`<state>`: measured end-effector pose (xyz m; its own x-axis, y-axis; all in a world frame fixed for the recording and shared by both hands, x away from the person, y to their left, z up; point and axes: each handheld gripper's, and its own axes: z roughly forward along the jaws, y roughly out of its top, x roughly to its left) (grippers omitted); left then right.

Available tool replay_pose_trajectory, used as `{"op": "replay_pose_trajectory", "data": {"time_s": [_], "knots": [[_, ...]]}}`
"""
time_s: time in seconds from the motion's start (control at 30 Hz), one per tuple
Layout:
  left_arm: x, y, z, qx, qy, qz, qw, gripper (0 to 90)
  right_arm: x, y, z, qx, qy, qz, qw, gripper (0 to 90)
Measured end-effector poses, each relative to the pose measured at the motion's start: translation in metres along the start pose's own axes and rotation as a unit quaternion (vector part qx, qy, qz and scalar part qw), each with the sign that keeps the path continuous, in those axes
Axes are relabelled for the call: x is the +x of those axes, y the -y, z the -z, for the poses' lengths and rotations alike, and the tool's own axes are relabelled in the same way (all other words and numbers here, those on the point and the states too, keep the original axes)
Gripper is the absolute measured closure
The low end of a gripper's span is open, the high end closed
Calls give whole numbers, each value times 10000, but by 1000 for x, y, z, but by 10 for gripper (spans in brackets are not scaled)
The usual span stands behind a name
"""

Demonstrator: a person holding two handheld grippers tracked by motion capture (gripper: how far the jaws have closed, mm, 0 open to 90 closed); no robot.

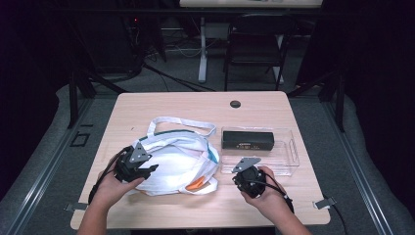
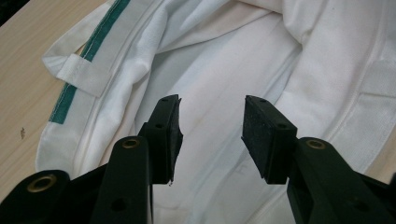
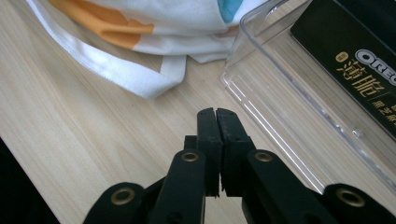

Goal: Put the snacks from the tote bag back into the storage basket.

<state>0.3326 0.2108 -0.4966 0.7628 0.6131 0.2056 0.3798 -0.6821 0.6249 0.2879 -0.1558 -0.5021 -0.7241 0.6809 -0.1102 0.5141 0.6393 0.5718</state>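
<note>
A white cloth bag (image 1: 176,156) with green trim, an orange patch and a blue patch lies crumpled on the middle of the wooden table (image 1: 195,105). My left gripper (image 1: 152,169) sits at the bag's left side. In the left gripper view its jaws (image 2: 212,105) stand open over the white fabric (image 2: 224,56), pinching none of it. My right gripper (image 1: 246,171) rests low by the near left corner of a clear plastic tray (image 1: 293,152). It is shut (image 3: 216,112) with nothing between its pads. A black biscuit box (image 1: 247,139) lies in the tray.
The bag's handle loops toward the back of the table. In the right gripper view the tray's clear wall (image 3: 261,93) is just right of the jaws, the bag's edge (image 3: 140,28) ahead left, the box (image 3: 355,56) at far right. A folding chair (image 1: 257,46) stands beyond the table.
</note>
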Motion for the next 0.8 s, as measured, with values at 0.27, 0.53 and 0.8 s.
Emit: {"op": "replay_pose_trajectory", "data": {"time_s": [0.27,0.53,0.8], "knots": [[0,0,-1,18,4,18,10000,564,4,15,-10,7,-84,-16,10000,900],[-1,0,-1,10,-29,5,10000,564,8,21,-17,-12,-205,7,9998,900],[-1,0,-2,49,-1,-35,10000,564,13,25,-23,-45,-297,-14,9995,899]]}}
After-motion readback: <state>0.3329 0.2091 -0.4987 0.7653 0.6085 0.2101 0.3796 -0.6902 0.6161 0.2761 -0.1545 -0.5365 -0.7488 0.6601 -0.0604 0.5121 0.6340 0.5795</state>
